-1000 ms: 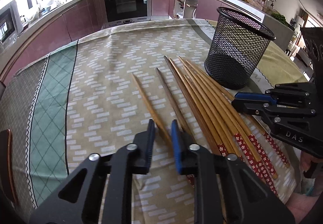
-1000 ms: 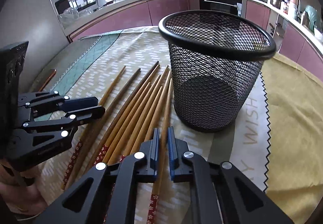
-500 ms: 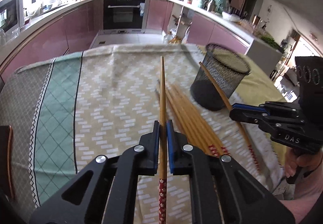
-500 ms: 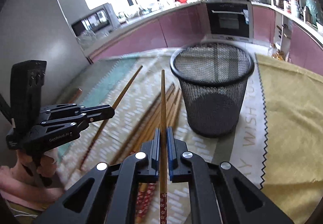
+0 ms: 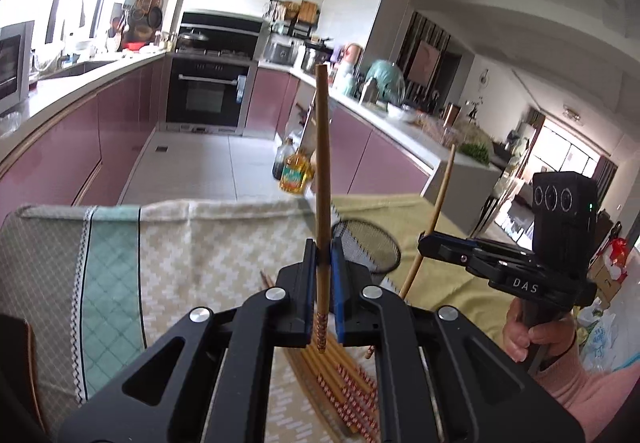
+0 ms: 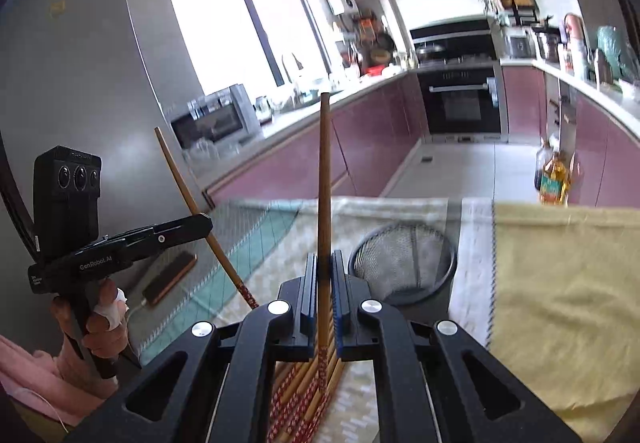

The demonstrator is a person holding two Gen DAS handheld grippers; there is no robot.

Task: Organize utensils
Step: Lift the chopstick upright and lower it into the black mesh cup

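Each gripper, left (image 5: 323, 263) and right (image 6: 323, 275), is clenched on one raised chopstick (image 5: 322, 179), so the next move calls for tipping both into the mesh basket (image 6: 404, 267).

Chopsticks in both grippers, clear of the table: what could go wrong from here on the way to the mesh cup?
1. Each gripper, left and right, pinches one chopstick near its patterned end, so the long free end could swing or slip.
2. The other held chopstick stands nearly upright; its tip may catch the mesh cup rim or tip the cup.
3. Both hands are close together, so the sticks could cross.
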